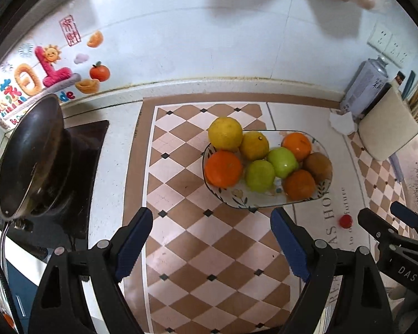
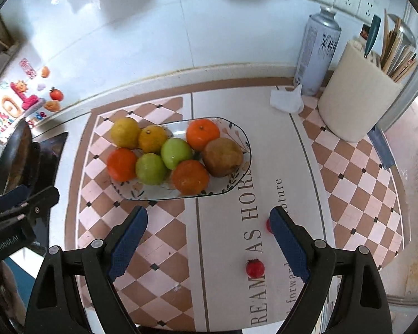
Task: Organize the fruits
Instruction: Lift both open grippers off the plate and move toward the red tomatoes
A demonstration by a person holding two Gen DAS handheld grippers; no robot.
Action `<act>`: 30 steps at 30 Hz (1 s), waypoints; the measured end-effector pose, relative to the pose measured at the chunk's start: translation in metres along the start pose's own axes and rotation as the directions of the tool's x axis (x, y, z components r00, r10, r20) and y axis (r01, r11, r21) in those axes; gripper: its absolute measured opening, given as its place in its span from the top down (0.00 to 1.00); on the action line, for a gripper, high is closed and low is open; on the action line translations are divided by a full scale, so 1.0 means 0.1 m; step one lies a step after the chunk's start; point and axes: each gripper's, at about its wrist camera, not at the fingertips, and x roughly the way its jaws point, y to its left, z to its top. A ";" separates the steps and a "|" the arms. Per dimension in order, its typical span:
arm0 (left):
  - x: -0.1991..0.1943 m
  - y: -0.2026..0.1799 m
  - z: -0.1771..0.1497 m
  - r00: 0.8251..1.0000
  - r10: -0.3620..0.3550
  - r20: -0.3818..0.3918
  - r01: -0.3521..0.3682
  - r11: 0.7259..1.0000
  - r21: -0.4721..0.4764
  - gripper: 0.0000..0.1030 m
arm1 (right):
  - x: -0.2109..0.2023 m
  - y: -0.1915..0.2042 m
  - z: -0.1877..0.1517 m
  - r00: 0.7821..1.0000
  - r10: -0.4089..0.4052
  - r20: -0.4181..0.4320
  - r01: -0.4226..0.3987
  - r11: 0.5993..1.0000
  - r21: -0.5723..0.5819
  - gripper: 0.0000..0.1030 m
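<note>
A flower-patterned glass plate [image 1: 238, 197] [image 2: 238, 130] on the checkered mat holds three oranges, two yellow citrus fruits, two green apples [image 1: 282, 162] [image 2: 176, 153] and a brown fruit [image 1: 318, 167] [image 2: 223, 157]. One yellow fruit [image 1: 225, 133] [image 2: 124, 132] sits at the plate's far left edge. Two small red fruits [image 2: 255, 267] lie on the mat in front of the plate, one partly behind my right finger. My left gripper [image 1: 211, 243] hangs above the mat near the plate, open and empty. My right gripper [image 2: 209, 243] is open too, with nothing between its fingers.
A dark pan [image 1: 33, 156] sits on a black cooktop at the left. At the back right stand a spray can [image 2: 317, 53], a paper towel roll [image 2: 356, 97], a utensil holder and a crumpled tissue [image 2: 287, 100]. A tiled wall with stickers runs behind.
</note>
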 end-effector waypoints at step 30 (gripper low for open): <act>-1.10 -0.12 -0.51 0.989 -0.032 0.143 0.031 0.999 0.010 0.16 | -1.35 0.12 -0.42 0.982 0.089 0.168 -0.083 0.995 -0.046 0.11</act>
